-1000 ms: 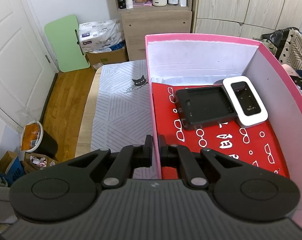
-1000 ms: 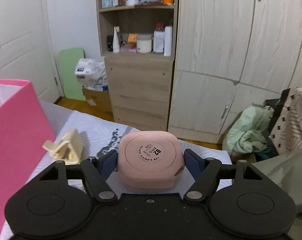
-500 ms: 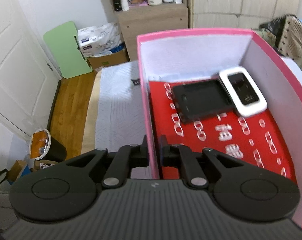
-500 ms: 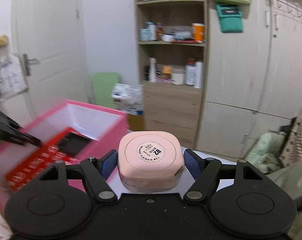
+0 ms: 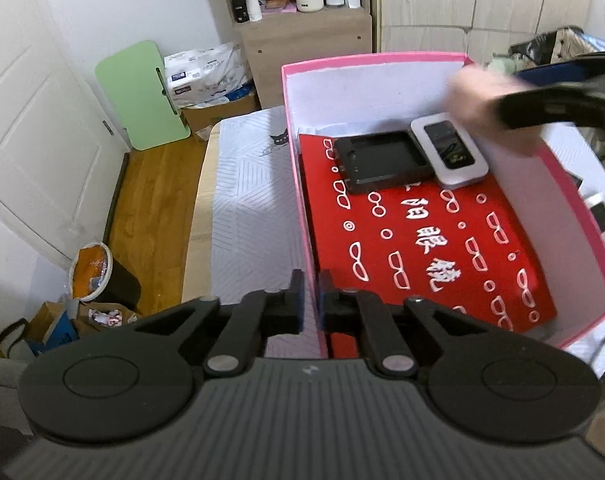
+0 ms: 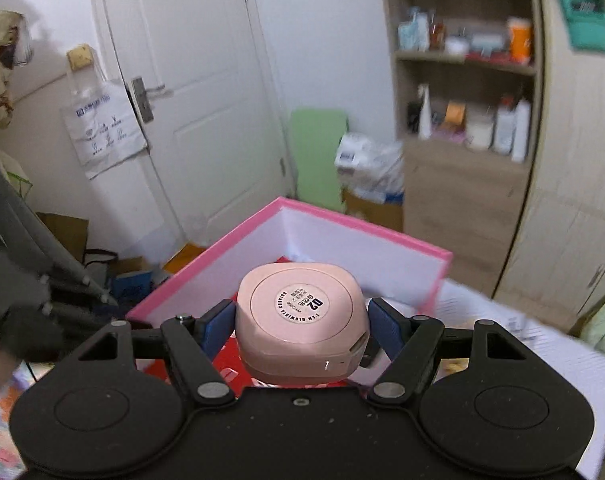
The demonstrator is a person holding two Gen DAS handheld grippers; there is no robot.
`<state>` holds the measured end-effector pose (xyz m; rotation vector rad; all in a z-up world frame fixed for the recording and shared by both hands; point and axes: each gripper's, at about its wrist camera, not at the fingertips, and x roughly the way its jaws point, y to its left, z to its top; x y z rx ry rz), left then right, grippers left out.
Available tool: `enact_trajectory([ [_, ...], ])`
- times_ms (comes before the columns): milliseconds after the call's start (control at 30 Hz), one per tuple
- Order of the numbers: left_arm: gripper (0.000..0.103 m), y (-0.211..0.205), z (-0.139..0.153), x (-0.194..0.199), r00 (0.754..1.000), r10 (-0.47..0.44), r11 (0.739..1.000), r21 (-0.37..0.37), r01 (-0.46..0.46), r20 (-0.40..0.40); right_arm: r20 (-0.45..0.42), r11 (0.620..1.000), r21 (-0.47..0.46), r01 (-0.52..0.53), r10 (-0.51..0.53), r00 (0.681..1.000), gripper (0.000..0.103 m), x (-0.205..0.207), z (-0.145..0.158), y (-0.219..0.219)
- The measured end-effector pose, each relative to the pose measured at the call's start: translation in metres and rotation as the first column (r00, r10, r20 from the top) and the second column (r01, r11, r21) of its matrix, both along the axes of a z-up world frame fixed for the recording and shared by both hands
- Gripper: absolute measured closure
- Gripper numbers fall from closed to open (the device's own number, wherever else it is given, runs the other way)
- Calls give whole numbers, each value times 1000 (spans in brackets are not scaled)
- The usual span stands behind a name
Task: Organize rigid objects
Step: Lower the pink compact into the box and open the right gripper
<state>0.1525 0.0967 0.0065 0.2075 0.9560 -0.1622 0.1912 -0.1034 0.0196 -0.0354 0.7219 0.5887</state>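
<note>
A pink box [image 5: 574, 216] sits on a patterned white bed cover [image 5: 254, 208] in a bedroom. The left gripper [image 5: 310, 300] is clamped on the box's near left wall. The right gripper [image 6: 300, 326], jaws wide, grips a pink case [image 6: 300, 320] above the box, over its red liner [image 5: 422, 240].

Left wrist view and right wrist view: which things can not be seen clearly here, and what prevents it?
- Left wrist view: the right tool and its load are motion-blurred and cut by the right edge.
- Left wrist view: the small white device outside the pink cardboard box is hidden by the box wall.
- Right wrist view: the box floor is mostly covered by the rounded pink plastic case.
- Right wrist view: the left tool is blurred at the left edge.
</note>
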Motion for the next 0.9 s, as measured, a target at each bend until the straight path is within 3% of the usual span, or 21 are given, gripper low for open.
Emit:
enact_trajectory([
  [133, 100, 0, 6, -5, 1000, 16, 1000, -3, -16, 23, -129, 999, 34, 26, -22, 991, 26, 36, -12, 29],
  [267, 100, 5, 9, -8, 999, 33, 998, -45, -32, 19, -302, 993, 85, 83, -53, 952, 26, 65, -32, 49],
  [367, 100, 7, 7, -11, 999, 39, 998, -55, -38, 17, -358, 988, 102, 113, -69, 931, 26, 69, -48, 60],
  [533, 100, 2, 4, -18, 998, 38, 999, -23, -37, 44, -317, 992, -11, 128, -125, 940, 25, 64, -65, 88],
  [667, 101, 0, 4, -20, 998, 50, 999, -16, -50, 41, -370, 986, 68, 150, -115, 922, 22, 66, -66, 83],
  [900, 101, -2, 4, -23, 997, 61, 998, -12, -61, 46, -167, 993, 49, 106, -96, 981, 21, 30, -17, 59],
])
